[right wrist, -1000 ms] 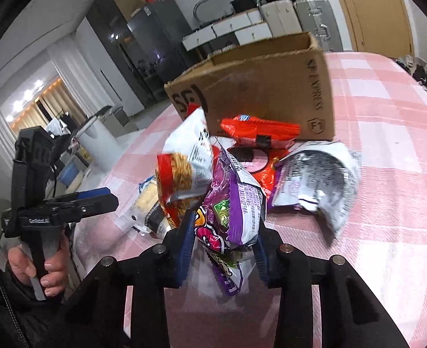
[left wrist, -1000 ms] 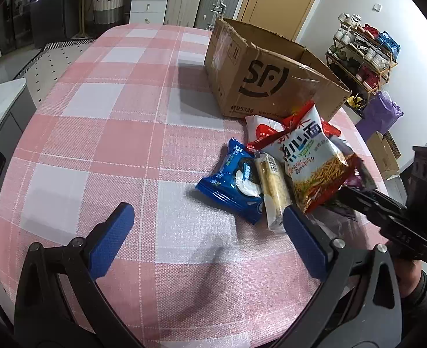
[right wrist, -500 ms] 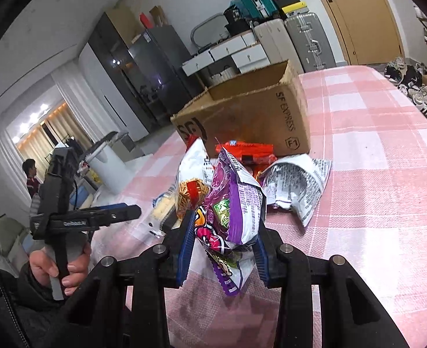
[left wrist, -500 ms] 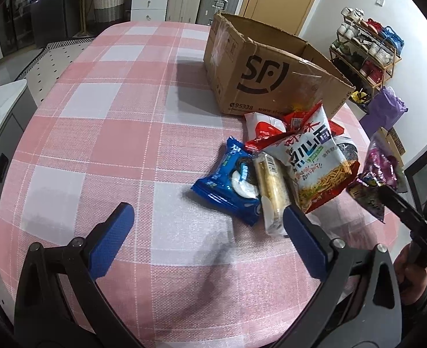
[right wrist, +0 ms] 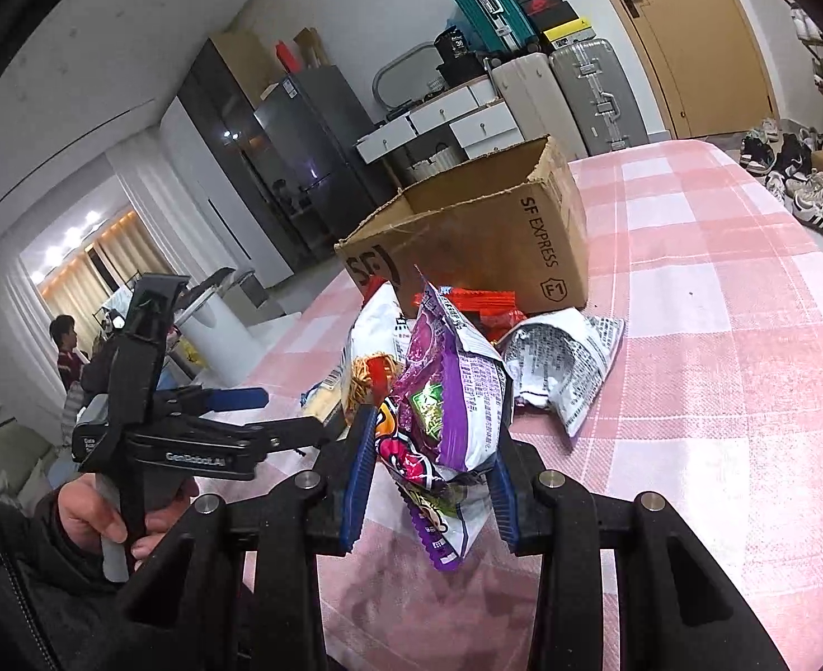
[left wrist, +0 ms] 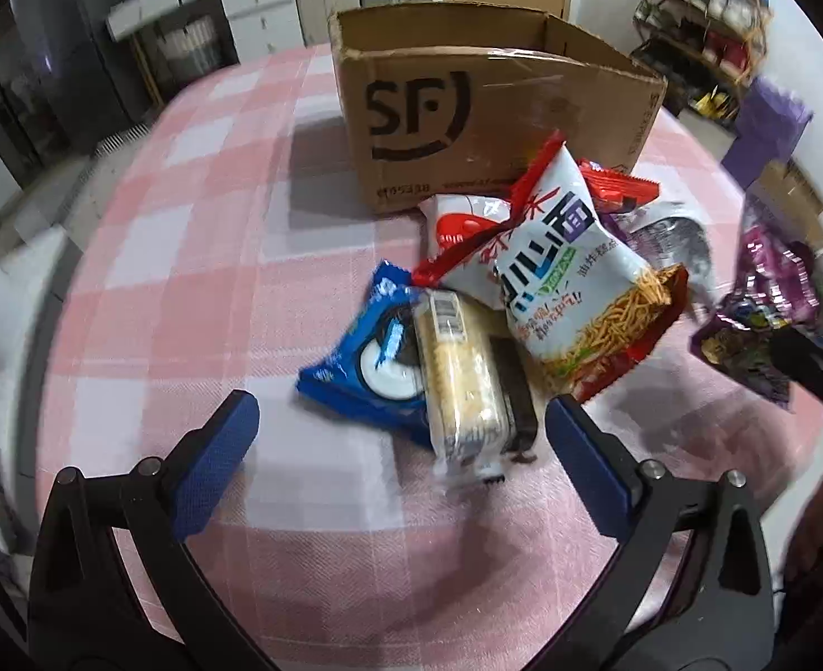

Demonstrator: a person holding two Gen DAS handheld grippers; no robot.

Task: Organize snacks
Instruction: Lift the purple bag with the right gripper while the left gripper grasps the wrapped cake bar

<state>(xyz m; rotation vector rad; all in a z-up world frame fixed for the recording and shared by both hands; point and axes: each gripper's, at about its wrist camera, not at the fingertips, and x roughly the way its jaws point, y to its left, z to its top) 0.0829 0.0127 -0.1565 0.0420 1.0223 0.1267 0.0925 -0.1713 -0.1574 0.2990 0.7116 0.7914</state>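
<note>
Since the earlier frame you swung the left hand-held gripper toward the snack pile, so the cardboard box came to face the left wrist view squarely at upper centre. Its blue pads stood spread wide and empty, framing the pale cracker pack and the blue cookie pack at centre frame. You kept the right hand-held gripper pinching the purple snack bag, lifted clear of the pink checked desk at lower centre of the right wrist view. Behind it, the white noodle bag leaned on the pile, with the silver packet lying right of centre, in front of the box.
</note>
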